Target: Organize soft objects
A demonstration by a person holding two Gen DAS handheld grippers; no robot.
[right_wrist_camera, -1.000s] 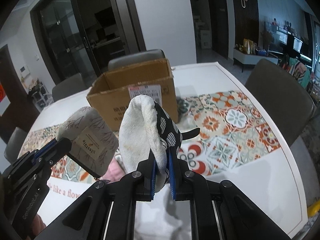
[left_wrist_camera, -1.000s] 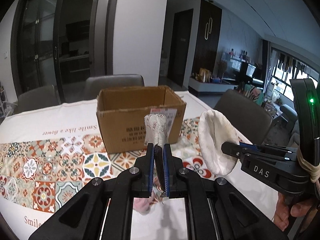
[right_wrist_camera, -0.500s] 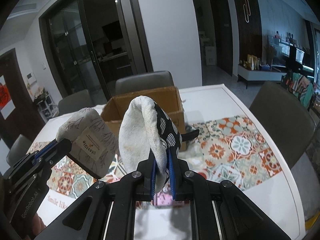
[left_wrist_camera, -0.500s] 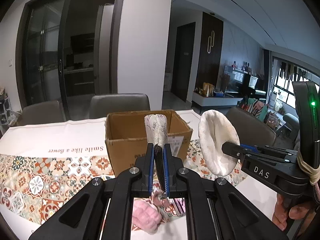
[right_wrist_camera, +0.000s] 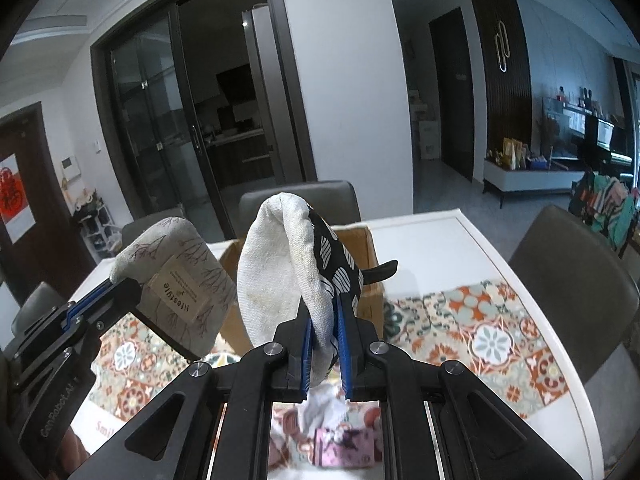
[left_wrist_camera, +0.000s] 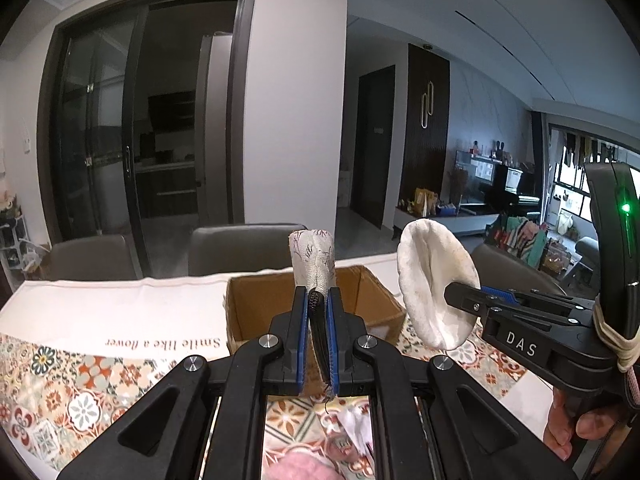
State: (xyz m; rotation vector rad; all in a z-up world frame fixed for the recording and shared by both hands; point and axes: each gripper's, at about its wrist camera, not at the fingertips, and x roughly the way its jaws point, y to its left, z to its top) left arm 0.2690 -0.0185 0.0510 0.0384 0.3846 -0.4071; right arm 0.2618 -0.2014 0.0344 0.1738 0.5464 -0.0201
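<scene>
My left gripper (left_wrist_camera: 318, 316) is shut on a grey patterned pot holder (left_wrist_camera: 312, 258) with a paper label, held upright in the air; it also shows in the right wrist view (right_wrist_camera: 176, 280). My right gripper (right_wrist_camera: 324, 316) is shut on a white mitt with a black-and-white patterned side (right_wrist_camera: 292, 264), also raised; it shows at the right of the left wrist view (left_wrist_camera: 436, 284). An open cardboard box (left_wrist_camera: 256, 304) stands on the table just beyond both grippers. Pink and white soft items (right_wrist_camera: 344, 440) lie on the table below the grippers.
The table (right_wrist_camera: 460, 248) has a white cloth with a tiled-pattern runner (right_wrist_camera: 480, 328). Grey chairs stand behind the table (left_wrist_camera: 244, 248) and at its right side (right_wrist_camera: 568, 280). The table's right edge is close.
Both grippers have risen with their items, so the box now sits lower in view and its open top shows. Both grips are unchanged.
</scene>
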